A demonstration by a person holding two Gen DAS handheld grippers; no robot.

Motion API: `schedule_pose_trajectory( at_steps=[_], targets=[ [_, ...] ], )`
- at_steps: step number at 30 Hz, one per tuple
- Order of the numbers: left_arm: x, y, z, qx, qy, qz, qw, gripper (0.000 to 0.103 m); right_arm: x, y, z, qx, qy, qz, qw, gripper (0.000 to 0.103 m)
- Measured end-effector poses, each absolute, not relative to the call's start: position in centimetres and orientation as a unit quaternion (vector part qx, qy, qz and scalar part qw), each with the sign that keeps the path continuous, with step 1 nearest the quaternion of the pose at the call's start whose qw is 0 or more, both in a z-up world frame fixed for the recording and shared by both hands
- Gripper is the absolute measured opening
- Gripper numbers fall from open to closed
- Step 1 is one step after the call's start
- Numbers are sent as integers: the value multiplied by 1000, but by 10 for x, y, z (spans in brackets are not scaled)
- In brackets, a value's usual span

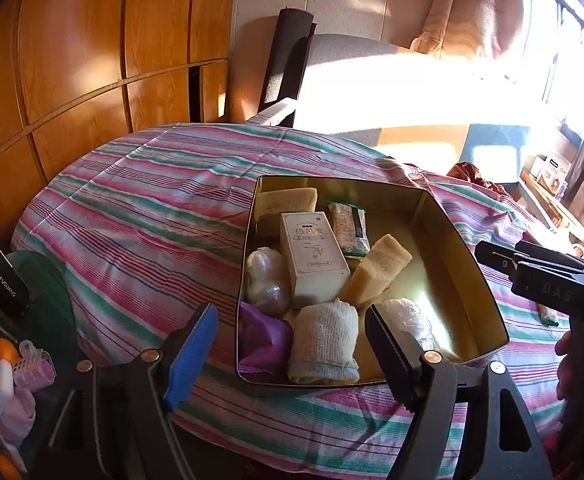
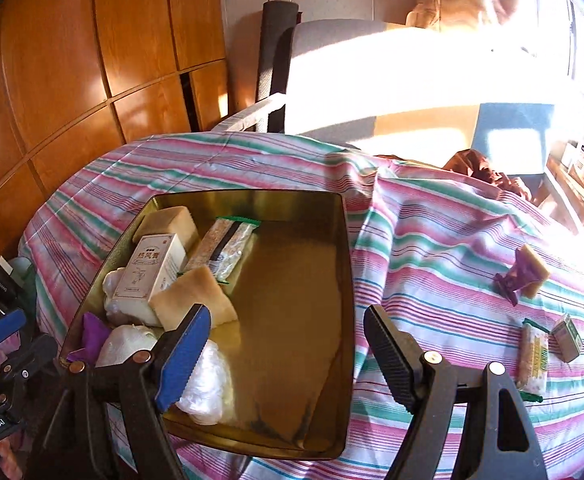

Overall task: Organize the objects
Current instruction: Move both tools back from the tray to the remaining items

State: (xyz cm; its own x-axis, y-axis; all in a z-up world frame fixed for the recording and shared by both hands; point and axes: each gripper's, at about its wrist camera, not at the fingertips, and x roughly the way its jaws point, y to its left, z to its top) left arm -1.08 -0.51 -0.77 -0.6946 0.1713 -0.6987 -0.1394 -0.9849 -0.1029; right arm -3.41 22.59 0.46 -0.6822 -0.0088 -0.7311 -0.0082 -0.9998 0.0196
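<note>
Gold tin [image 1: 466, 236] on a striped bedcover [image 1: 139, 208], with both grippers poised over its near edge. The left gripper [image 1: 292, 344] stands with jaws apart and nothing between the pads; below the gap lies a rolled white cloth [image 1: 326, 344]. The right gripper [image 2: 287, 354] is likewise spread and empty, above the bare gold floor of the tin.

The contents are crowded to one side of the tin: a white carton [image 1: 312, 256] with printed characters, a wrapped snack bar [image 1: 348, 228], two tan sponge-like blocks [image 1: 376, 272], a purple cloth [image 1: 263, 340], and clear-wrapped bundles [image 1: 267, 280]. Judged from this packing, the open half is being kept free for what remains outside.

Three things lie on the cover well apart from the tin, on the right gripper's side: a tan block in a purple wrapper [image 2: 526, 274], a second snack bar [image 2: 534, 360] and, just beside it, a small green carton [image 2: 568, 338]. These are probably next to be gathered.

Sunlight from the window [image 1: 564, 40] washes out the far surface. The clear-wrapped bundles cannot be identified, the left gripper's black finger [image 1: 392, 354] covers part of one, and the clutter at the left margin is cut off.
</note>
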Motion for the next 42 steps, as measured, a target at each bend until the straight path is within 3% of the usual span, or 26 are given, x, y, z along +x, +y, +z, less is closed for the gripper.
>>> schedule_pose_trajectory(
  at_steps=[13,24,28,31,42],
  targets=[
    [-11,40,-12,-397,14,910,120,77,-12,330,-11,417,-40,-906,-61,80],
    [-21,86,-3,-395,37,904,158,77,25,534,-15,391,-194,-866,-243,80],
    [-23,119,5,-391,51,899,188,77,50,591,-35,365,-287,-828,-314,80],
    [-27,152,8,-390,62,892,217,77,67,615,-47,354,-376,-797,-314,80],
    [-48,292,-6,-386,115,860,313,77,69,611,-45,345,-393,-802,-287,80]
  ],
)
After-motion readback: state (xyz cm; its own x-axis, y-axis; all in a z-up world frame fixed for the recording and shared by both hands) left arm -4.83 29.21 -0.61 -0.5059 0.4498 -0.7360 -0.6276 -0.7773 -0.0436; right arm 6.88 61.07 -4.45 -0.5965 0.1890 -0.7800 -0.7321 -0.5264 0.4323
